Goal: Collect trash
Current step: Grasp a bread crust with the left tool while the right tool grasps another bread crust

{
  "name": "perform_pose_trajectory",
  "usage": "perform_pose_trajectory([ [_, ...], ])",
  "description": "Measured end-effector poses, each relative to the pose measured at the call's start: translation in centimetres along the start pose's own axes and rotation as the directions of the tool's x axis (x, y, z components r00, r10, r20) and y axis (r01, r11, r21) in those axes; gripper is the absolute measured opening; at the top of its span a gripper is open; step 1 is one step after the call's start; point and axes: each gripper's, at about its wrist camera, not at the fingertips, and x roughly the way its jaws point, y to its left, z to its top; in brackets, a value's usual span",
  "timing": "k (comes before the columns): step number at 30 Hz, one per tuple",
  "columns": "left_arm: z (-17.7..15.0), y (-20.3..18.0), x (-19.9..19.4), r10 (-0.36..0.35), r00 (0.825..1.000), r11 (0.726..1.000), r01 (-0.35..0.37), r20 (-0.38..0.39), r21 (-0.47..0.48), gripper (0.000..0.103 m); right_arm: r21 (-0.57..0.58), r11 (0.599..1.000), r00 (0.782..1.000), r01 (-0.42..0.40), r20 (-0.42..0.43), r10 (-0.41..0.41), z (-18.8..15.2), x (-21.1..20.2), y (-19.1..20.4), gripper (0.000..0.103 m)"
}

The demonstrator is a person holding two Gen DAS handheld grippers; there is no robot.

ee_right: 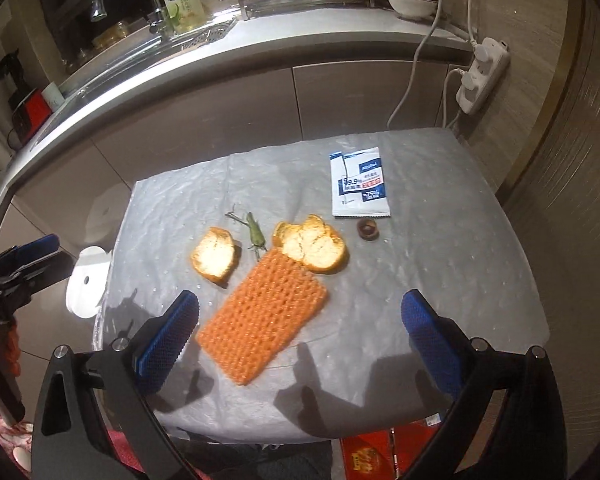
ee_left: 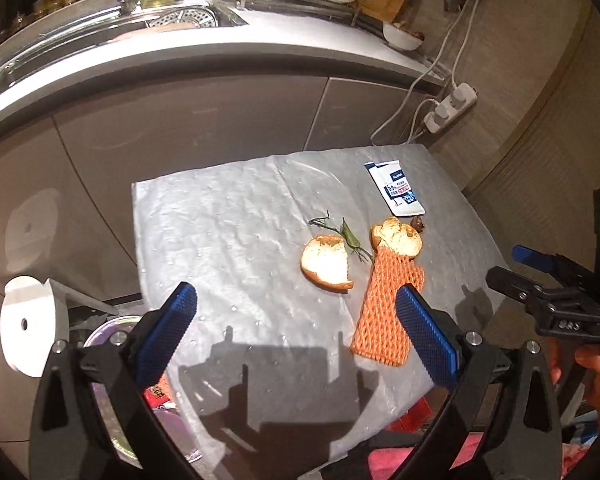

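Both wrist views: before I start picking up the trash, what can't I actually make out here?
- Trash bin: the container low at the table's left is mostly hidden by the left gripper in the left wrist view.
- Orange foam net: its far end lies under the larger peel in the right wrist view.
- Small brown item: too small to identify.
- Wipe packet: fine print unreadable.

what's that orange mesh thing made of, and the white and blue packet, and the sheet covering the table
Orange mesh sleeve: looks like soft foam netting, matte, with an open puffy diamond weave; probably a fruit sleeve. White and blue flat packet: seems thin plastic or foil film, slightly glossy, printed, with crimped sealed edges. Grey table covering: likely thin plastic sheet or foam wrap, judging by its crinkles, dimples and sheen.
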Motion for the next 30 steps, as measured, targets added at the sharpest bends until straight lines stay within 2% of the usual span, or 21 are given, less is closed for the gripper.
perform_pose_trajectory([
  [4,1.3,-1.2,4.7,0.001,0.999,0.999,-0.003,-0.053,-0.032,0.095,0.006,1.0,1.0,-0.008,0.003,0.008,0.6,-0.2,-2.8,0.1],
  [8,1.6,-2.4,9.0,0.028,0.993,0.999,-0.029,-0.114,-0.014,0.095,0.025,1.0,1.0,-0.015,0.003,0.015,1.3,-0.1,-5.7,0.1],
  [15,1.7,-4.6,13.2,0.079,0.982,0.997,-0.074,-0.173,0.037,0.089,0.05,0.998,0.999,-0.028,-0.04,0.03,2.3,1.9,-9.2,0.1],
  [16,1.8,-4.8,13.7,0.082,0.98,0.996,-0.077,-0.181,0.035,0.087,0.054,0.998,0.998,-0.033,-0.044,0.036,2.4,2.2,-9.5,0.1],
  [18,1.9,-5.0,14.5,0.091,0.975,0.996,-0.085,-0.203,0.035,0.076,0.059,0.997,0.997,-0.044,-0.053,0.047,2.7,2.7,-9.9,0.1],
  [22,1.8,-5.0,16.2,0.128,0.959,0.992,-0.124,-0.254,0.032,0.065,0.056,0.996,0.995,-0.067,-0.068,0.071,2.9,3.8,-10.2,0.1],
  [23,1.8,-5.2,16.2,0.139,0.96,0.99,-0.133,-0.241,0.042,0.062,0.057,0.996,0.994,-0.075,-0.07,0.079,3.0,4.0,-10.2,0.1],
  [24,1.8,-5.4,16.3,0.148,0.959,0.989,-0.138,-0.242,0.055,0.054,0.058,0.995,0.994,-0.083,-0.072,0.087,3.0,4.2,-10.2,0.1],
  [28,2.2,-5.9,16.1,0.14,0.965,0.99,-0.129,-0.222,0.064,0.045,0.043,0.993,0.991,-0.108,-0.077,0.111,3.1,5.0,-9.9,0.1],
  [30,2.3,-5.6,15.5,0.118,0.97,0.993,-0.11,-0.212,0.047,0.032,0.027,0.993,0.99,-0.116,-0.078,0.118,3.1,5.4,-9.5,0.099],
])
